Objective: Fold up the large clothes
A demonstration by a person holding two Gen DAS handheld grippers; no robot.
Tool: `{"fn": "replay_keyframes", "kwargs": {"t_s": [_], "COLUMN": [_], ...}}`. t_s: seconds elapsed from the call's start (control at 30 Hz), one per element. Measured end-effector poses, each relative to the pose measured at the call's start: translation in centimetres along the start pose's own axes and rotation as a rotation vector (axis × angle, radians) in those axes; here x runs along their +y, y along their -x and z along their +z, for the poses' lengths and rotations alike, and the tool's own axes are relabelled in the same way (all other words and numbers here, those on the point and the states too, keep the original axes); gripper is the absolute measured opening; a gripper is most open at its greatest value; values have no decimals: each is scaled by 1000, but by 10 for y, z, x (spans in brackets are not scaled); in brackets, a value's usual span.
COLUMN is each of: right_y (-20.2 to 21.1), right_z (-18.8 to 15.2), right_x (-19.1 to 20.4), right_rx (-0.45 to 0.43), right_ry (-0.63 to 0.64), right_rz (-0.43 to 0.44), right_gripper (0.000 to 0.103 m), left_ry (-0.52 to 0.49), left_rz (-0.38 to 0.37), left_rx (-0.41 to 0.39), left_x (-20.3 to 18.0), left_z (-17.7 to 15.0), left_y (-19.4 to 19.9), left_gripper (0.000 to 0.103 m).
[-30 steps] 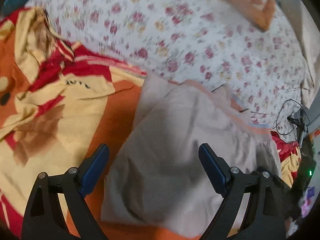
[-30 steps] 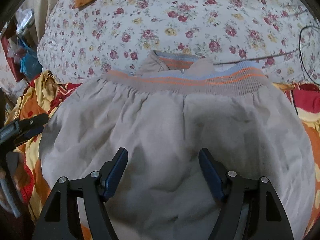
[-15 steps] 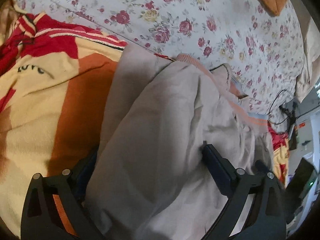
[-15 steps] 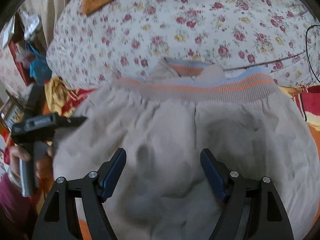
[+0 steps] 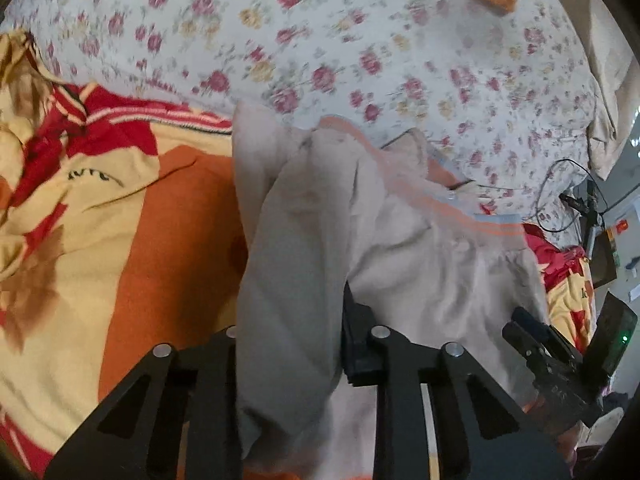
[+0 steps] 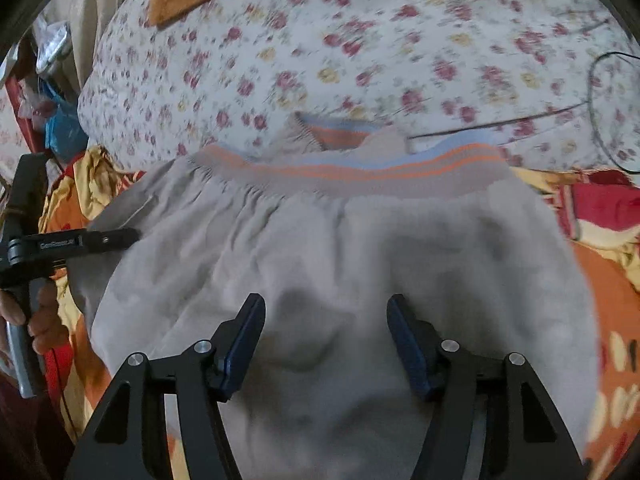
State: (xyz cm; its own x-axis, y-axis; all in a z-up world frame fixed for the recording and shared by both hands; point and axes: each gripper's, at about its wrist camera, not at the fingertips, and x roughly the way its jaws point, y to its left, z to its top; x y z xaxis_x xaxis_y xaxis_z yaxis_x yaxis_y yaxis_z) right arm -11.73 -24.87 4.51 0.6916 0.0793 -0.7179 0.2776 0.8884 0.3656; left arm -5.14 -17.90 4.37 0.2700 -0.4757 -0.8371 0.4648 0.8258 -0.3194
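A beige garment [image 5: 420, 248] with an orange and blue striped ribbed band [image 6: 360, 168] lies folded on the bed. My left gripper [image 5: 290, 344] is shut on a thick fold of its left edge, which fills the space between the fingers and lifts slightly. It also shows at the garment's left edge in the right wrist view [image 6: 80, 240]. My right gripper [image 6: 326, 340] hovers over the garment's near middle [image 6: 340, 280], with its jaws partly closed and nothing between them. It shows at the lower right in the left wrist view [image 5: 536, 344].
An orange, yellow and red blanket [image 5: 120, 208] lies under and around the garment. A floral quilt [image 5: 320, 40] rises behind. A black cable [image 6: 600, 100] runs over the quilt at the right. Clutter stands off the bed's far edges.
My left gripper has closed on the garment's left edge and raised the fold. My right gripper's jaws have narrowed and it sits lower over the cloth.
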Motion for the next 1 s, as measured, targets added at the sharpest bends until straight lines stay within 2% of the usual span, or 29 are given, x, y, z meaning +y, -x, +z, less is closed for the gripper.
{"fn": "replay_keyframes", "kwargs": {"t_s": [0.07,0.2,0.27,0.3,0.4,0.57,0.63,0.7,0.73,0.77,0.83,0.93,1.0], "right_y": [17,49,62,69,83,97,99,104,107,108,112,110,106], "right_z": [0,1,2,1,-3,-13,-17,-19,-19,-18,-16,-10,-7], "right_x": [-15,-49,-64,-73,-96,-133,-143,-148,-149,-147,-141,-128,-118], "right_rx": [-22,-67,-85,-97,-119,-138,-144,-150,-159,-167,-189,-197,-182], "right_ry": [-27,-85,-107,-123,-184,-287,-322,-342,-350,-351,-346,-345,-349], "right_rz": [4,-3,-22,-31,-39,-48,-42,-28,-10,7,58,152,210], "right_gripper": [65,66,66,66,66,68,68,68,68,68,70,80,84], "left_ry": [-23,-83,-144,-170,-259,-306,-328,-321,-322,-320,-322,-349,-357], "left_rz": [-6,-71,-103,-102,-128,-176,-162,-168,-186,-221,-265,-242,-158], "left_rx": [-15,-50,-58,-54,-10,131,160,151,145,148,129,46,15], "left_x": [-16,-71,-115,-127,-179,-219,-226,-223,-218,-210,-188,-145,-122], "left_z": [2,15,23,26,20,-14,-30,-33,-30,-26,-19,-10,-5], "left_y": [18,57,73,78,69,-1,-14,-9,1,14,41,87,100], "left_gripper": [20,19,16,11,9,8,10,14,24,29,59,63,63]}}
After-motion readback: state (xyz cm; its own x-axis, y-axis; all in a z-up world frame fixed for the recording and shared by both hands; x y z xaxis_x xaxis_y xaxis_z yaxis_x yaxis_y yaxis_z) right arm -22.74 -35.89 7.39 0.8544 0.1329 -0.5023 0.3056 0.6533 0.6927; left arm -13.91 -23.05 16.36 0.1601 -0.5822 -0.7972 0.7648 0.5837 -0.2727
